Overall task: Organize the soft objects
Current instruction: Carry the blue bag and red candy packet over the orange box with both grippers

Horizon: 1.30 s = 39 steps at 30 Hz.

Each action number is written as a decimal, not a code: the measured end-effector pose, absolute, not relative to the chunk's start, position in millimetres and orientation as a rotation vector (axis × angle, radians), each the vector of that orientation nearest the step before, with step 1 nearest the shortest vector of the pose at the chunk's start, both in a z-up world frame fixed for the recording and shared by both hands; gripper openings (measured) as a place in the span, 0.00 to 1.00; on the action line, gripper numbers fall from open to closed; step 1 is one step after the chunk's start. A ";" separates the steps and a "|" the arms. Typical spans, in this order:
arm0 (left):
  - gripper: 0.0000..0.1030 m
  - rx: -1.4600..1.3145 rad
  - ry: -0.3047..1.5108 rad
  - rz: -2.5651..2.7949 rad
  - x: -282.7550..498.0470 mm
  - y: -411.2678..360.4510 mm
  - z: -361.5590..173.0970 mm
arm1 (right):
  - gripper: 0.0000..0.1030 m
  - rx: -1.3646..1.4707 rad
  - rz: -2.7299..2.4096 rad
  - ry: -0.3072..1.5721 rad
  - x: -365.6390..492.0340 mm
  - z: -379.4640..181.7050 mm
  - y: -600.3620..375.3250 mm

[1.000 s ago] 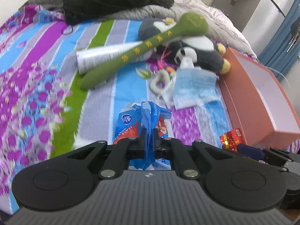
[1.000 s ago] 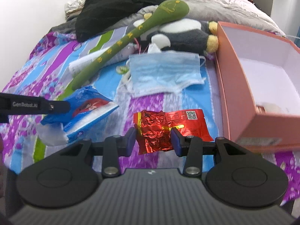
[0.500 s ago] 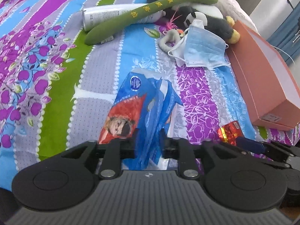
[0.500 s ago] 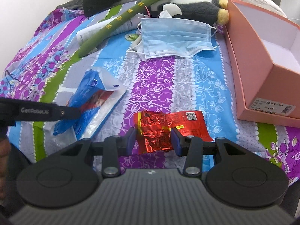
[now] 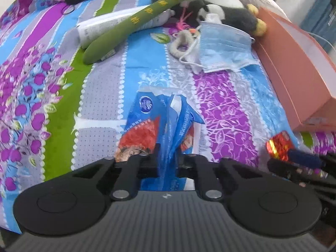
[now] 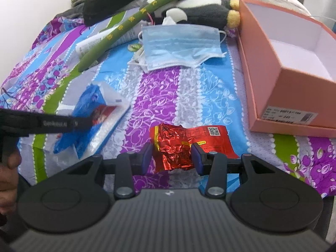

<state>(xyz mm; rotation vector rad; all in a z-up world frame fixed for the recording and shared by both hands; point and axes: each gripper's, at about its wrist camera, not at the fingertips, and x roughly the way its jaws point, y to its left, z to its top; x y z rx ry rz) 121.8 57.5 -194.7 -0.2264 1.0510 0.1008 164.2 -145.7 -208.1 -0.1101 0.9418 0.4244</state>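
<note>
My left gripper [image 5: 168, 159] is shut on a blue tissue pack [image 5: 159, 124] that lies low on the striped bedspread; the pack also shows in the right wrist view [image 6: 92, 115]. My right gripper [image 6: 171, 157] is shut on a crumpled red foil packet [image 6: 178, 147], which also shows at the right edge of the left wrist view [image 5: 279, 145]. A blue face mask [image 6: 180, 46], a green plush stick [image 6: 130, 23] and a panda plush [image 6: 199, 10] lie farther up the bed.
An open orange box [image 6: 264, 79] with a white inside sits at the right. A white tube [image 5: 105, 27] lies under the green stick. A grey hair tie [image 5: 182, 42] lies beside the mask. Black clothes [image 6: 117, 2] are heaped at the back.
Both grippers have come down toward the bedspread and back toward the near edge. The tissue pack now rests low on the cover. Both keep their grip.
</note>
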 end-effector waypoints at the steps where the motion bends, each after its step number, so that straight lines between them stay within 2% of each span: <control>1: 0.08 -0.219 1.045 0.098 120.9 55.5 -190.6 | 0.43 -0.108 0.424 0.931 163.5 -204.9 -146.6; 10: 0.06 -0.213 0.977 0.053 111.5 40.9 -148.0 | 0.43 -0.070 0.414 0.857 160.1 -171.7 -159.9; 22: 0.06 -0.228 0.811 -0.032 123.5 22.9 -53.5 | 0.43 -0.026 0.415 0.684 167.6 -94.9 -181.2; 30: 0.06 -0.211 0.707 -0.115 152.5 -5.0 4.5 | 0.43 -0.021 0.383 0.540 181.7 -41.1 -202.0; 39: 0.06 -0.158 0.661 -0.232 211.8 -62.4 33.1 | 0.43 -0.030 0.230 0.463 217.8 -12.5 -251.1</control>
